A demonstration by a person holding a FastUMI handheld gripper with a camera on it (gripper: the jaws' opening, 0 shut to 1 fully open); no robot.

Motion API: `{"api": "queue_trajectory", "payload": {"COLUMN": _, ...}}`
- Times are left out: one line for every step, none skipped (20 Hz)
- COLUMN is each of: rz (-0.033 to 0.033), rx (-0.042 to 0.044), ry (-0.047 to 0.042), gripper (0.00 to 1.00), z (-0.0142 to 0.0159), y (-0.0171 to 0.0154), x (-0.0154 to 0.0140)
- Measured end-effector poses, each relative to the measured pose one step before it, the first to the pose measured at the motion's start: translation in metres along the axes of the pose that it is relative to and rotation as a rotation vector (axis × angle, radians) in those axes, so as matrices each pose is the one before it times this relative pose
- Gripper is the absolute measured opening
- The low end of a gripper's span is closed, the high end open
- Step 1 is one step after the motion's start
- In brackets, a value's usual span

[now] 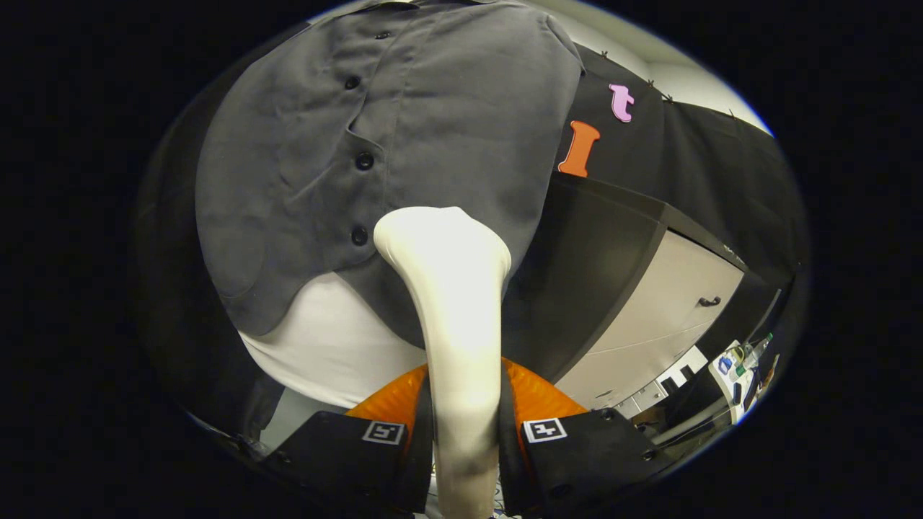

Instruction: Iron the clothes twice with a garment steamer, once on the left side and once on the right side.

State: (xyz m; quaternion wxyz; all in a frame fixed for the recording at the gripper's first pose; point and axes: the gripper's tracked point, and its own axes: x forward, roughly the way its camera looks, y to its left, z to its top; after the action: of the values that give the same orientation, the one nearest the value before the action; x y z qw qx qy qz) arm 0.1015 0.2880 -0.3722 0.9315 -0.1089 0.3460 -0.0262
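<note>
A white garment steamer [453, 303] rises from between the two fingers, its handle pinched by both of them, so my gripper [464, 436] is shut on it. Its wide head reaches up to the lower hem of a dark grey buttoned shirt [404, 137] hanging just beyond. The head lies to the right of the button row, against or very near the cloth; I cannot tell whether it touches. Under the shirt's hem a white underlayer [328, 346] bulges out. The steamer's face is hidden from me.
To the right stands a cabinet [670, 310] with a dark top and pale drawer fronts with a small handle. Farther right and below is a cluttered table with a bottle [753, 353] and small items. Black cloth walls hang behind the shirt.
</note>
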Motion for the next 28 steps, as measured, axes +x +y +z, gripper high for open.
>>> {"api": "queue_trajectory", "payload": {"rz": 0.0035, "rx": 0.00271, "ry": -0.00146, "gripper": 0.46, "z": 0.00108, "y": -0.0008, "x": -0.00143}}
{"api": "queue_trajectory", "payload": {"rz": 0.00266, "rx": 0.0025, "ry": -0.00501, "gripper": 0.46, "z": 0.00187, "y": 0.00018, "x": -0.00311}}
{"api": "queue_trajectory", "payload": {"rz": 0.00608, "rx": 0.00207, "ry": -0.00999, "gripper": 0.46, "z": 0.00295, "y": 0.00074, "x": -0.0052}}
{"api": "queue_trajectory", "payload": {"rz": 0.00778, "rx": 0.0005, "ry": -0.01385, "gripper": 0.46, "z": 0.00536, "y": 0.0015, "x": -0.00667}}
{"api": "queue_trajectory", "payload": {"rz": 0.00783, "rx": 0.00014, "ry": -0.01828, "gripper": 0.46, "z": 0.00902, "y": 0.00186, "x": -0.00767}}
{"api": "queue_trajectory", "payload": {"rz": 0.00862, "rx": 0.00199, "ry": -0.02428, "gripper": 0.46, "z": 0.01167, "y": 0.0015, "x": -0.00783}}
{"api": "queue_trajectory", "payload": {"rz": 0.01027, "rx": 0.0041, "ry": -0.03067, "gripper": 0.46, "z": 0.01398, "y": 0.00249, "x": -0.00722}}
{"api": "queue_trajectory", "payload": {"rz": 0.00822, "rx": 0.01049, "ry": -0.03906, "gripper": 0.46, "z": 0.01687, "y": 0.00231, "x": -0.00576}}
{"api": "queue_trajectory", "payload": {"rz": 0.00361, "rx": 0.00856, "ry": -0.04031, "gripper": 0.46, "z": 0.01807, "y": 0.00378, "x": -0.00426}}
{"api": "queue_trajectory", "payload": {"rz": 0.00227, "rx": -0.00067, "ry": -0.03219, "gripper": 0.46, "z": 0.01581, "y": 0.00143, "x": -0.00289}}
{"api": "queue_trajectory", "payload": {"rz": 0.00641, "rx": -0.00044, "ry": -0.02469, "gripper": 0.46, "z": 0.01507, "y": 0.00207, "x": -0.00229}}
{"api": "queue_trajectory", "payload": {"rz": 0.01133, "rx": 0.00509, "ry": -0.02504, "gripper": 0.46, "z": 0.01432, "y": 0.00543, "x": -0.00144}}
{"api": "queue_trajectory", "payload": {"rz": 0.01473, "rx": 0.0103, "ry": -0.02639, "gripper": 0.46, "z": 0.0167, "y": 0.00686, "x": -0.00012}}
{"api": "queue_trajectory", "payload": {"rz": 0.01209, "rx": 0.01686, "ry": -0.04159, "gripper": 0.45, "z": 0.01752, "y": 0.00447, "x": 0.00084}}
{"api": "queue_trajectory", "payload": {"rz": 0.00894, "rx": 0.01135, "ry": -0.04421, "gripper": 0.45, "z": 0.02365, "y": 0.00528, "x": 0.00442}}
{"api": "queue_trajectory", "payload": {"rz": 0.00727, "rx": 0.00302, "ry": -0.04206, "gripper": 0.45, "z": 0.02304, "y": 0.00356, "x": 0.00494}}
{"api": "queue_trajectory", "payload": {"rz": 0.00862, "rx": -0.0014, "ry": -0.03681, "gripper": 0.45, "z": 0.02355, "y": 0.00383, "x": -0.00256}}
{"api": "queue_trajectory", "payload": {"rz": 0.00857, "rx": -0.00278, "ry": -0.0306, "gripper": 0.45, "z": 0.02056, "y": 0.00499, "x": 0.00333}}
{"api": "queue_trajectory", "payload": {"rz": 0.00711, "rx": -0.00211, "ry": -0.02885, "gripper": 0.45, "z": 0.01732, "y": 0.00403, "x": 0.00616}}
{"api": "queue_trajectory", "payload": {"rz": 0.00539, "rx": -0.00443, "ry": -0.02418, "gripper": 0.45, "z": 0.01814, "y": 0.00866, "x": 0.0025}}
{"api": "queue_trajectory", "payload": {"rz": 0.00229, "rx": -0.00083, "ry": -0.01775, "gripper": 0.45, "z": 0.01183, "y": 0.00407, "x": 0.00825}}
{"api": "queue_trajectory", "payload": {"rz": 0.00438, "rx": 0.00123, "ry": -0.01788, "gripper": 0.45, "z": 0.00474, "y": 0.00521, "x": 0.0098}}
{"api": "queue_trajectory", "payload": {"rz": 0.01248, "rx": -0.0035, "ry": 0.0094, "gripper": 0.45, "z": 0.00056, "y": 0.00654, "x": 0.00846}}
{"api": "queue_trajectory", "payload": {"rz": 0.02258, "rx": 0.00476, "ry": 0.00027, "gripper": 0.45, "z": 0.0053, "y": 0.01288, "x": 0.00612}}
{"api": "queue_trajectory", "payload": {"rz": 0.02614, "rx": 0.00692, "ry": -0.00585, "gripper": 0.45, "z": 0.00626, "y": 0.01302, "x": 0.00435}}
{"api": "queue_trajectory", "payload": {"rz": 0.01907, "rx": -0.00357, "ry": -0.01715, "gripper": 0.45, "z": 0.00927, "y": 0.01208, "x": 0.00845}}
{"api": "queue_trajectory", "payload": {"rz": 0.01424, "rx": -0.01451, "ry": -0.01458, "gripper": 0.45, "z": 0.00793, "y": 0.00878, "x": 0.00452}}
{"api": "queue_trajectory", "payload": {"rz": 0.01062, "rx": -0.01315, "ry": -0.00174, "gripper": 0.45, "z": 0.00369, "y": 0.00724, "x": 0.0048}}
